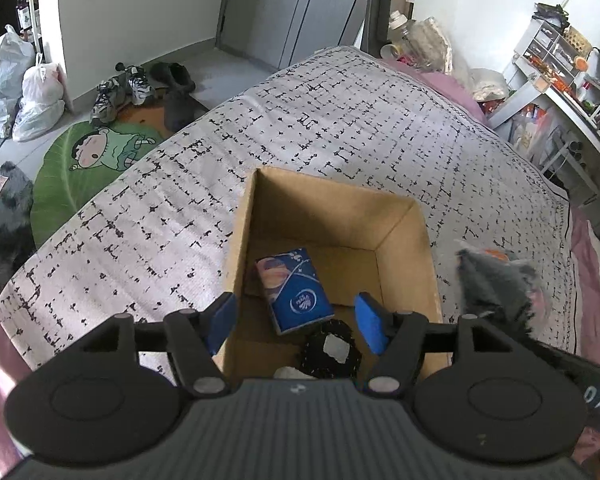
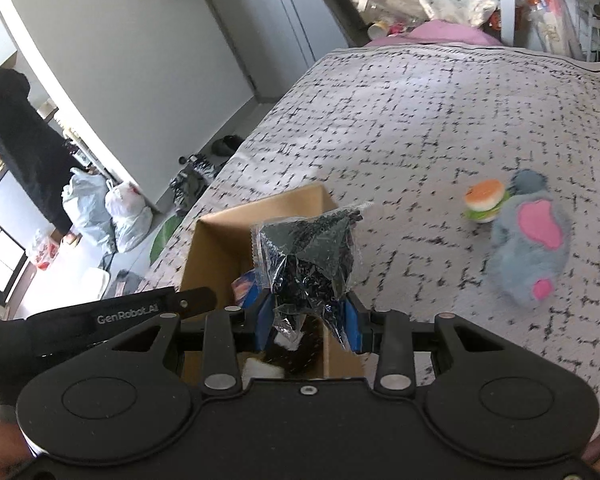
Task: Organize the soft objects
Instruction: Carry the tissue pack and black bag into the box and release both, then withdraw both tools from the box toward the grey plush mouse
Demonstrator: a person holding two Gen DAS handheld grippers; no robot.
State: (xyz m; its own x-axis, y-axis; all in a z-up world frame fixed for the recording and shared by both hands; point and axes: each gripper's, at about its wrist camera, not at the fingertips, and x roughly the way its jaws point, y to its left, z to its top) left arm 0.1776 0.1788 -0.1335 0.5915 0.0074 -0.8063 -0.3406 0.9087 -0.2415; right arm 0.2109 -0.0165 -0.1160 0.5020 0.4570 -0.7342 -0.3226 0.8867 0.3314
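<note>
An open cardboard box [image 1: 404, 220] stands on the patterned bed cover. Inside lie a blue tissue pack [image 1: 296, 292] and a black round item with a white patch [image 1: 332, 354]. My left gripper [image 1: 296, 322] is open and empty over the box's near end. My right gripper [image 2: 308, 322] is shut on a clear bag of black mesh material [image 2: 308, 248], held just above the box's right wall [image 2: 332, 344]; the bag shows blurred at the right of the left wrist view [image 1: 496, 284]. A grey-blue plush toy [image 2: 528, 240] and a small burger toy [image 2: 484, 200] lie on the bed to the right.
The bed cover [image 1: 340, 120] stretches beyond the box. Shoes [image 1: 132, 88] and a green cartoon rug [image 1: 88, 160] are on the floor left of the bed, with plastic bags [image 1: 24, 84] further left. Cluttered shelves [image 1: 560, 68] stand at the far right.
</note>
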